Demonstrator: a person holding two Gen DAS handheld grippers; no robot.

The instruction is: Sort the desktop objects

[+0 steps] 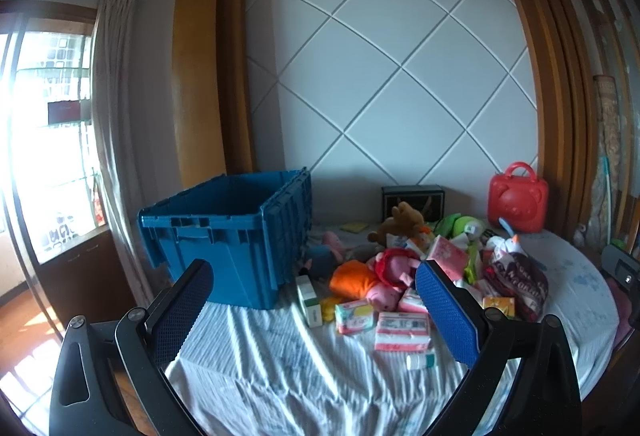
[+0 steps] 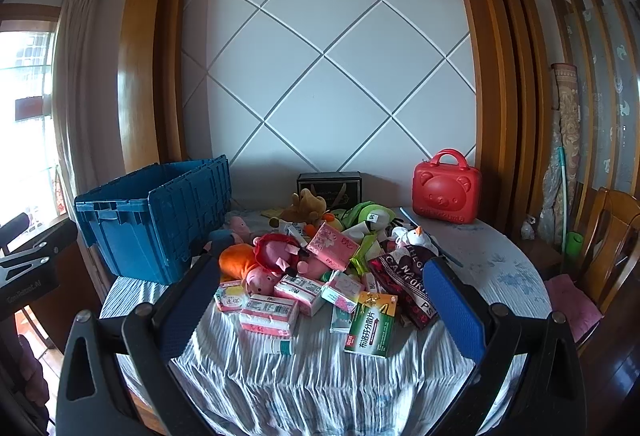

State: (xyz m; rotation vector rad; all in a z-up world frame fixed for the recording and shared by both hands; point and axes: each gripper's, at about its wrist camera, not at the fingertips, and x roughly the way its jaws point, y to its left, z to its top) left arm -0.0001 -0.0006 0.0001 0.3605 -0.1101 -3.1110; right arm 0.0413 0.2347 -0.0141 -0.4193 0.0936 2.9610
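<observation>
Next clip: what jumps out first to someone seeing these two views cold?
The big blue crate standing open at the table's left, and beside it a jumbled heap of plush toys and small packets on the striped cloth. A red bear-face case stands at the back right. Both grippers' jaws are open, holding nothing.

On the bench (image 2: 500, 268) a crate (image 2: 160, 220) stands at the left, against the back wall. Right of it lies a heap of plush toys (image 2: 276, 256) and packets (image 2: 270, 314). A medicine box (image 2: 372, 324) lies at the heap's front right. Behind the heap stands a dark box (image 2: 330, 185), with a bear-faced case (image 2: 446, 187) to its right. A chair (image 2: 608, 236) stands right of the bench.
</observation>
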